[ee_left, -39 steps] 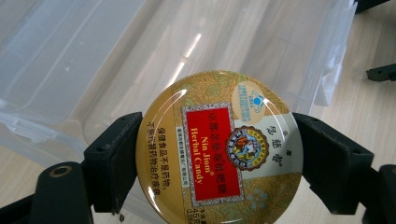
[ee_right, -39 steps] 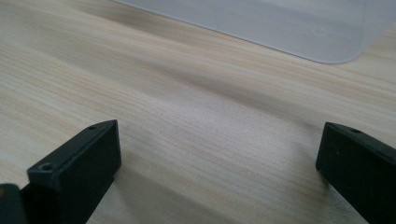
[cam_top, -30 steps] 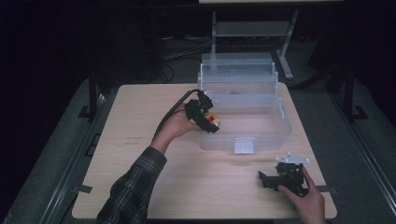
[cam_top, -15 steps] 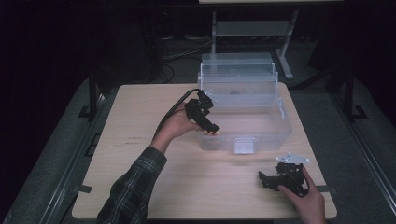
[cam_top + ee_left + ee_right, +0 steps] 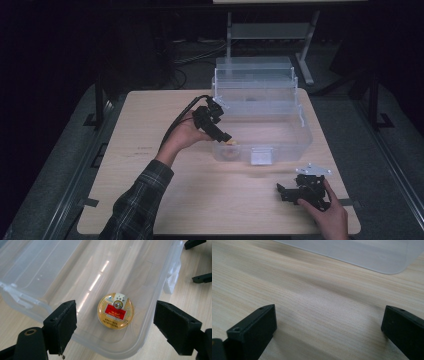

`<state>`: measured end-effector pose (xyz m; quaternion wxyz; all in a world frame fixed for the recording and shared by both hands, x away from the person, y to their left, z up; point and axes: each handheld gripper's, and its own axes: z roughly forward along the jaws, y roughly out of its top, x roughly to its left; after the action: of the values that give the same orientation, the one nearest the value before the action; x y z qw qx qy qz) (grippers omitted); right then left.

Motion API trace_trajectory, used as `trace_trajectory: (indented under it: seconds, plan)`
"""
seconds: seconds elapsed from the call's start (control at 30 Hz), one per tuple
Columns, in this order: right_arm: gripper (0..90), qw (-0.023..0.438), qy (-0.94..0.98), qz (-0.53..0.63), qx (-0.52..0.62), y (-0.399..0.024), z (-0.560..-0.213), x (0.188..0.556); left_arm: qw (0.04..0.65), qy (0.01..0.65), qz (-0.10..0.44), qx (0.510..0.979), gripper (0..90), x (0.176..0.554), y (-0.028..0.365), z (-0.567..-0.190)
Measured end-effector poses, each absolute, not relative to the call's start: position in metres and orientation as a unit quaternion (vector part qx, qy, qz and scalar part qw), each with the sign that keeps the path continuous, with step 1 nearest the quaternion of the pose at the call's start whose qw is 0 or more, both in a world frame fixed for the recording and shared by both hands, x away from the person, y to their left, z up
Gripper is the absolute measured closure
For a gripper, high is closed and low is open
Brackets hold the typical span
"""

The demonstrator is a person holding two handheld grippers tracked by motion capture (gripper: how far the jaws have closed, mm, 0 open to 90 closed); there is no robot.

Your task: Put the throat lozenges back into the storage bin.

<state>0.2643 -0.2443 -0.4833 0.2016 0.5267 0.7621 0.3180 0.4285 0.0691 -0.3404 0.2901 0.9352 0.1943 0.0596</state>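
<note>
A round gold tin (image 5: 115,310) with a red label lies flat on the floor of a clear plastic bin (image 5: 50,277), near its front left corner (image 5: 232,143). My left gripper (image 5: 226,137) hangs just above that corner, tilted down. It is open, and its jaws stand wide on either side of the tin (image 5: 116,320) without touching it. My right gripper (image 5: 282,192) rests low over the table at the front right, open, with bare wood between its jaws (image 5: 329,327).
The bin (image 5: 300,130) stands at the back middle of the wooden table (image 5: 150,170), its lid (image 5: 255,75) standing up behind it. A white latch (image 5: 261,156) sits on the bin's front wall. Dark floor surrounds the table.
The left gripper, which held the red-labelled tin at the bin's corner, has dipped lower and opened. The tin now lies in the bin. The right gripper has not moved.
</note>
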Motion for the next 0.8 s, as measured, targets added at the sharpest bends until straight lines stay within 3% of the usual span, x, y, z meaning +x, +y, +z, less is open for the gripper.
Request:
trace_trajectory:
  seconds: [0.8]
  plan:
    - [0.0, 0.202, 0.762, 0.318, 0.527, -0.244, -0.483, 0.264, 0.309, 0.224, 0.083, 0.921, 17.5, 0.407, 0.116, -0.338]
